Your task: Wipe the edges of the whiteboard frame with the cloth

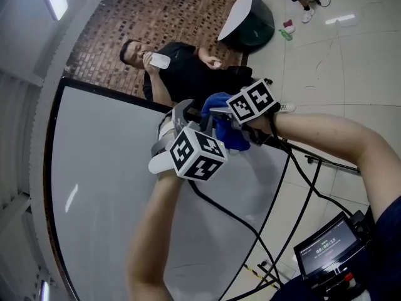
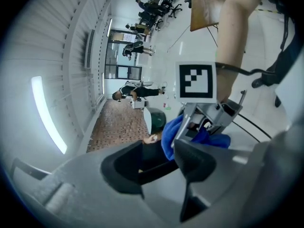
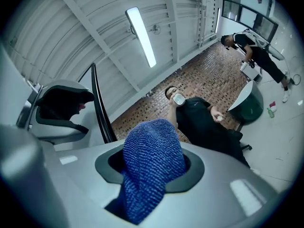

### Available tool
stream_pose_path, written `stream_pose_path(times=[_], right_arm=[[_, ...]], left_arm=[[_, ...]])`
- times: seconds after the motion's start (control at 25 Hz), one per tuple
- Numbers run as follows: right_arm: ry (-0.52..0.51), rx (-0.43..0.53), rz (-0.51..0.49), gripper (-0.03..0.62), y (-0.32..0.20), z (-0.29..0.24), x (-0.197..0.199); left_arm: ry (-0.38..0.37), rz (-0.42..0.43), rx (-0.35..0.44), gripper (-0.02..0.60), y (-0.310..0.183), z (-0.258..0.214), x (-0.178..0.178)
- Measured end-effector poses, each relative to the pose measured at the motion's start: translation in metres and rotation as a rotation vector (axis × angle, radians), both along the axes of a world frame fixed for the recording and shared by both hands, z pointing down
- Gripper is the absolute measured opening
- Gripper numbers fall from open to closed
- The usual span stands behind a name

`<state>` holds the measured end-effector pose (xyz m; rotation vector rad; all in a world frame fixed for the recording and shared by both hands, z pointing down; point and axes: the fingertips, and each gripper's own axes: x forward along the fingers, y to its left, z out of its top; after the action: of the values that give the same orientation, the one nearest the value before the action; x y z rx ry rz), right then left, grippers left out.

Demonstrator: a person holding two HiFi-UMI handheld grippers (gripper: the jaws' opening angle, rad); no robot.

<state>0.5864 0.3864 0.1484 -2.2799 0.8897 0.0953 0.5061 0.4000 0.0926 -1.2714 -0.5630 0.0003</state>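
While above whiteboard (image 1: pixel 106 187), brick floor (image 1: pixel 163 17) beyond, left hand-held gripper (image 2: pixel 159 153) closed, right hand-held gripper (image 3: pixel 149 170) clamped on cloth (image 3: pixel 153 148).

Left gripper (image 1: pixel 180 113): grey metal jaws, white shell, white cube (image 1: pixel 197 152) w/ black sq. markers. Right gripper (image 1: pixel 216 115): same build, marker cube (image 1: pixel 252 101). Cables (image 1: pixel 273 199): black, several. Sleeve (image 1: pixel 388 231): dark blue. Screen unit (image 1: pixel 326 248): black, red bits.
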Motion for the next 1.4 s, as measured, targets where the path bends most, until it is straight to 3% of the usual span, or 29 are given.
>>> stream_pose_path(times=[0.44,0.76,0.96,1.08,1.24,1.4], right_arm=[[-0.068,-0.027,0.02,0.164,0.001,0.035,0.005],[-0.033,-0.031,0.028,0.165,0.004,0.022,-0.001],[0.04,-0.218,0.163,0.164,0.019,0.016,-0.001],[0.013,-0.293,0.242,0.164,0.031,0.024,0.001],[-0.038,-0.176,0.22,0.164,0.039,0.039,0.001],[-0.082,-0.18,0.178,0.164,0.036,0.061,0.003]], left_arm=[[-0.101,-0.039,0.042,0.201,-0.007,0.038,0.008],[-0.141,-0.045,0.088,0.201,-0.006,0.059,0.009],[-0.092,-0.005,0.161,0.201,-0.001,0.064,0.008],[-0.109,-0.01,0.168,0.201,-0.002,0.069,0.007],[-0.141,-0.019,0.178,0.201,-0.009,0.079,0.003],[-0.178,-0.035,0.176,0.201,-0.017,0.089,-0.002]])
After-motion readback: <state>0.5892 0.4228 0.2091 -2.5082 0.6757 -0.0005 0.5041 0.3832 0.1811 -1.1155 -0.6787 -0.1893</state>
